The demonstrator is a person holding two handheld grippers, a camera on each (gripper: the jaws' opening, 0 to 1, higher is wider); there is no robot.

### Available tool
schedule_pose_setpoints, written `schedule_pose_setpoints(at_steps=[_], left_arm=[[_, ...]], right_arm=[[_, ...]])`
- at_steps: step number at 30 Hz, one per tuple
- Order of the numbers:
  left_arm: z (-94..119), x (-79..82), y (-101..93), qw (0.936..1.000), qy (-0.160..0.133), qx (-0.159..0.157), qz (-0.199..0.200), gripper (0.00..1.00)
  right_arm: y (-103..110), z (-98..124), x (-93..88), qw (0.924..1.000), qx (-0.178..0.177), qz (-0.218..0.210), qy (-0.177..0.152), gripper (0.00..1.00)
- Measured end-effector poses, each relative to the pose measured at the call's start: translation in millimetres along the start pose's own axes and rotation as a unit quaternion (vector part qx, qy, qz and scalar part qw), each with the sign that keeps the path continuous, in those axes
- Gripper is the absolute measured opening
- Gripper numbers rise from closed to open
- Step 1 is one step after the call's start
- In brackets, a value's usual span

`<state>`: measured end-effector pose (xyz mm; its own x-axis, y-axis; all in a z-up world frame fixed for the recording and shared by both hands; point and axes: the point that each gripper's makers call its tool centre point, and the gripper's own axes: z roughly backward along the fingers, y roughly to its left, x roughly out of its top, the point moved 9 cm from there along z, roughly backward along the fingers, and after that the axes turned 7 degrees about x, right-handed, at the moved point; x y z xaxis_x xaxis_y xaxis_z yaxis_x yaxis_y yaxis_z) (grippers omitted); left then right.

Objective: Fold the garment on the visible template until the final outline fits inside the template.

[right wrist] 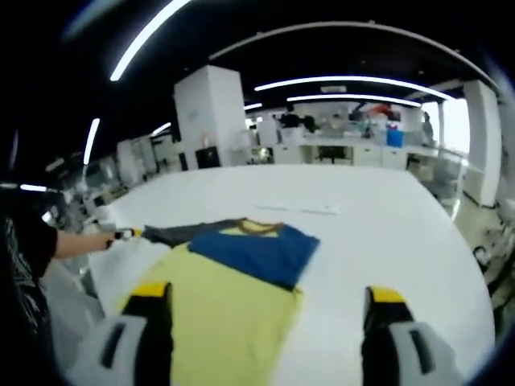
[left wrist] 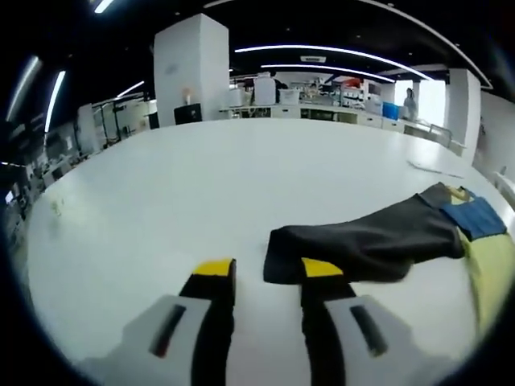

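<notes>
Garment lies flat on table, dark sleeve just past left gripper tips, jaws spread, empty. Right gripper wide apart over yellow body. Prob light, floppy; pinch sleeve cuff edge

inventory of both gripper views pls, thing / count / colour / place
garment: 1, yellow body with a blue panel and a dark grey sleeve, lying on the table; sleeve end just ahead of the left gripper in the left gripper view
table: 1, white, large, under everything
thin strip: 1, pale, flat on the table beyond the garment; cannot tell what it is
pillar: 1, white, behind the table
benches and shelves: several, white, along the far wall
left gripper: 1, black jaws with yellow tips, open, low over the table beside the sleeve end
right gripper: 1, black jaws with yellow tips, wide open, above the yellow part
</notes>
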<state>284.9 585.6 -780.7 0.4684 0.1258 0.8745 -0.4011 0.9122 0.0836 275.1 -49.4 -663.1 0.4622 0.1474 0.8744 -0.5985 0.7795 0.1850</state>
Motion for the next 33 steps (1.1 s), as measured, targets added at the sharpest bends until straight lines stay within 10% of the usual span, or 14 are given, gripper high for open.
schedule_pose_setpoints(at_steps=[33], left_arm=[[12,11.2,1.3,0.9985,0.000,-0.037,0.039,0.00]], right_arm=[[-3,-1,-15.7,0.9997,-0.013,-0.022,0.002,0.99]])
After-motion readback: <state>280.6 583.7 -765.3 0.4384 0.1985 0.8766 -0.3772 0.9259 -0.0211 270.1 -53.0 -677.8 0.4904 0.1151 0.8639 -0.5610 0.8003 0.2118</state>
